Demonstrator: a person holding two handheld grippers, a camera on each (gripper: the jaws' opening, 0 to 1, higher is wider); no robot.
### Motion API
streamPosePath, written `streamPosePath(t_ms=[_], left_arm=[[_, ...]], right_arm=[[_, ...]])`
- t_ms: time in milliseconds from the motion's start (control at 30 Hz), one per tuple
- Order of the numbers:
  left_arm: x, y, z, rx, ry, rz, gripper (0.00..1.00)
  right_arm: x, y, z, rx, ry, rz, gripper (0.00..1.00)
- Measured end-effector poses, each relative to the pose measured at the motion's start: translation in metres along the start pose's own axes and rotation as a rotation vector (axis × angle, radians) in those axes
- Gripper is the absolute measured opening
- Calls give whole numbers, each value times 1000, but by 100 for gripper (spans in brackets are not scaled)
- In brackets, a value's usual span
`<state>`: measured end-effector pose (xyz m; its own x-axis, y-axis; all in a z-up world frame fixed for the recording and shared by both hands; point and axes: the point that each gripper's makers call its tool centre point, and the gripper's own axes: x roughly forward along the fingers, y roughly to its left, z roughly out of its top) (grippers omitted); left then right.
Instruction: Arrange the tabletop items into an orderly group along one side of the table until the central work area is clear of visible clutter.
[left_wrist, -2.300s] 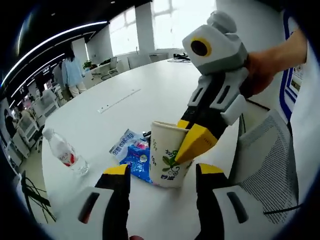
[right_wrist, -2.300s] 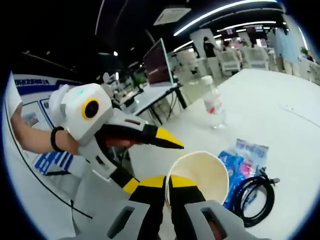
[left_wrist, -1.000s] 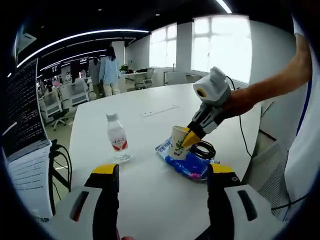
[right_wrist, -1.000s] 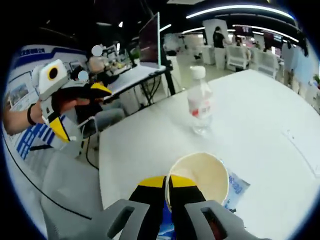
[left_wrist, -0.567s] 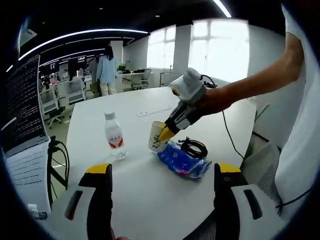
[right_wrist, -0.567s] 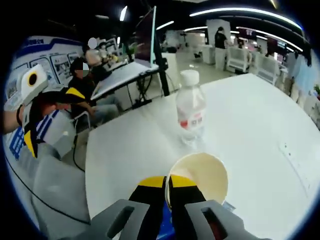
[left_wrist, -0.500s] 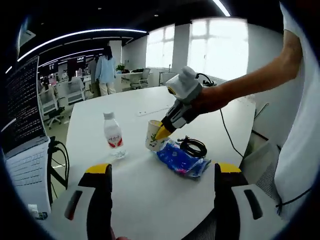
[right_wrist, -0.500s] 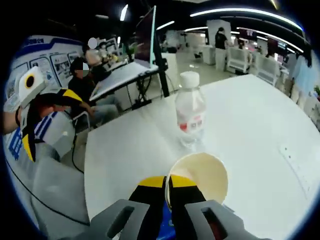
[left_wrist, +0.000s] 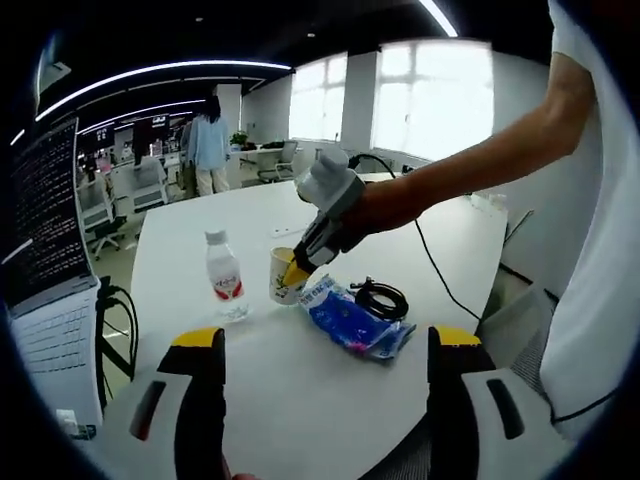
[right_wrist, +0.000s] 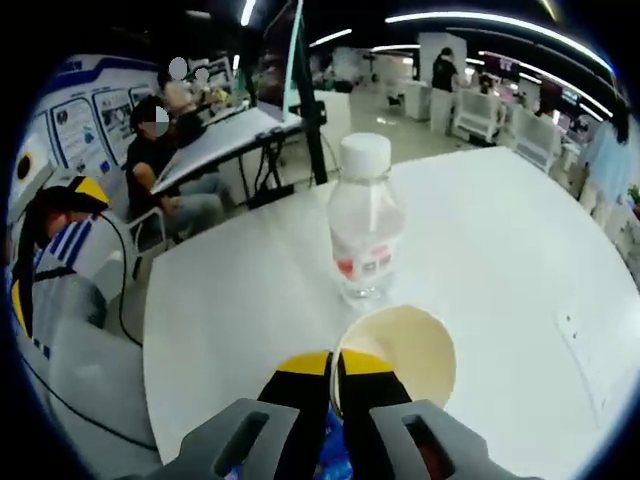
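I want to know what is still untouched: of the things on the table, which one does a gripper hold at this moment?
The paper cup: the right gripper is shut on its rim. The water bottle, blue packet and black cable lie free.

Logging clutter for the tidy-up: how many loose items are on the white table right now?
4: clear plastic water bottle; beside it, white paper cup gripped by the right tool; blue snack packet; coiled black cable behind the packet. More may be hidden.
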<state>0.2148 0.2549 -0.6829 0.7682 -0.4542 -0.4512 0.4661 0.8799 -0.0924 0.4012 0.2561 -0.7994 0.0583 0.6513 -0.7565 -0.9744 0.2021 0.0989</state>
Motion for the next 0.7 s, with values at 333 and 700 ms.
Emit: streamPosePath(t_ms=[333,700], left_arm=[[-3,-1,6,-9,-13,7,83],[8,-1,10,-8,-7,5,83]], right_arm=[[25,-15,-8,-50,81,-18,0],[48,-21,-1,-87,118,-37,0]])
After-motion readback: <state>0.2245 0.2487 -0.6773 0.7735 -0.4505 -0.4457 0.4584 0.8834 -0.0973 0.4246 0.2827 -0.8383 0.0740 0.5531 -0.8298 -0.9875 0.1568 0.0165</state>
